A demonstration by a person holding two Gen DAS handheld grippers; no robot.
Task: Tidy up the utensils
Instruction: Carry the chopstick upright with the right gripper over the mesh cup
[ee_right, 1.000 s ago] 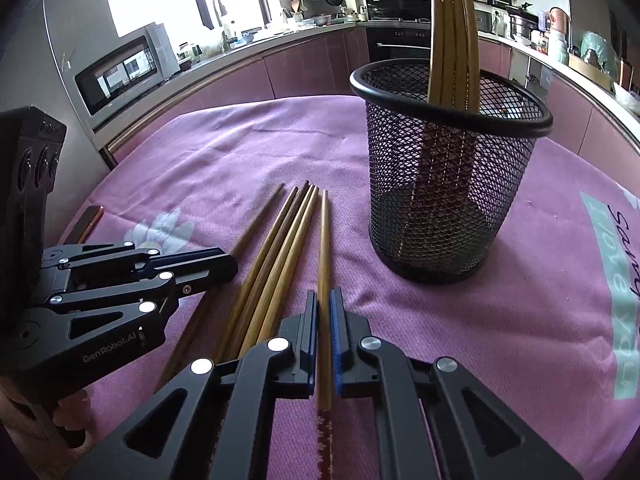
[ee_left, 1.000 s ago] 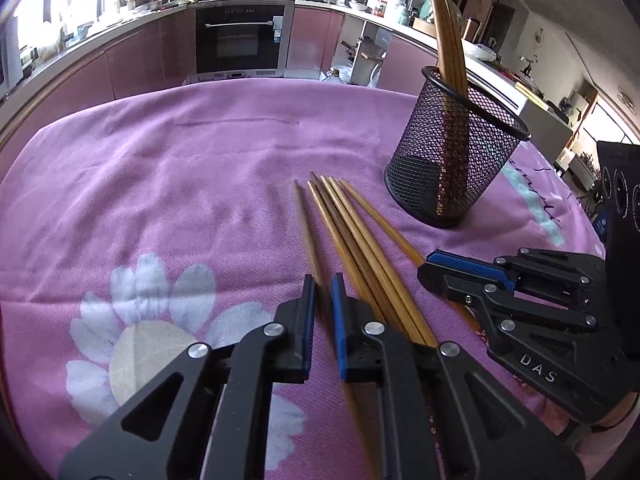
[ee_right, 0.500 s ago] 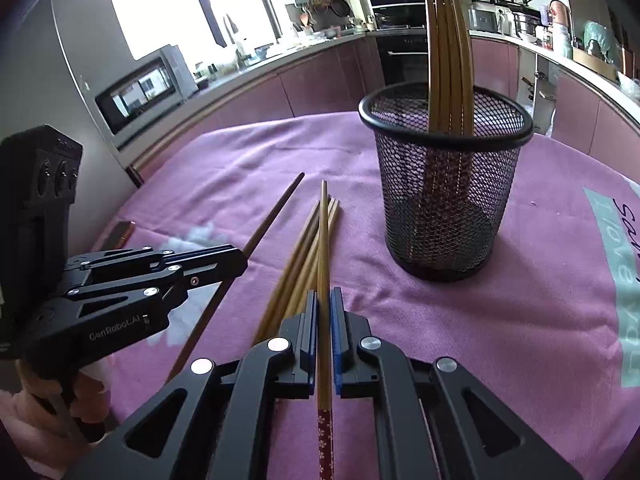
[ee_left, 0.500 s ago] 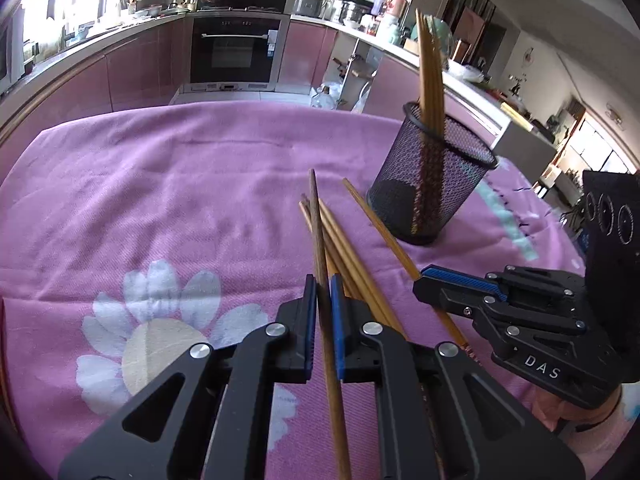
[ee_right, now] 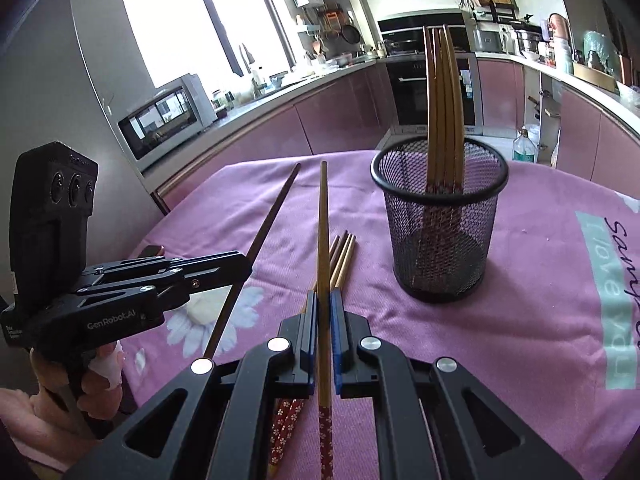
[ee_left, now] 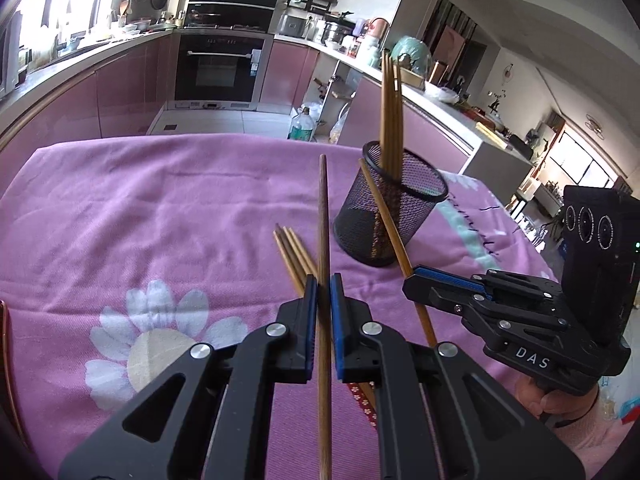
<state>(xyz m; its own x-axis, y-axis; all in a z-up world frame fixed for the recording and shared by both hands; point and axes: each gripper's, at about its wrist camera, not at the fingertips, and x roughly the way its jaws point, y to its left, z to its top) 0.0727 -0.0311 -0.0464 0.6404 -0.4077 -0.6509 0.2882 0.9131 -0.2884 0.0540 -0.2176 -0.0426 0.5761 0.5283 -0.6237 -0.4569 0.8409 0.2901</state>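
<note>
Two chopsticks (ee_left: 323, 240) lifted off; three chopsticks (ee_left: 294, 258) lie; one cup (ee_left: 394, 208).

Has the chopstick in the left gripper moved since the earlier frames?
Yes. The chopstick has risen off the tablecloth; its tip now stands level with the mesh cup rim.

We see a bright daylit kitchen. The window (ee_right: 208, 24) is blown out to white, and more glare washes the upper left corner of the left wrist view. Fisheye bending curves the counters, and black vignetting rims both pictures. Focus stays sharp; shadows on the tablecloth (ee_left: 160, 216) are soft.
</note>
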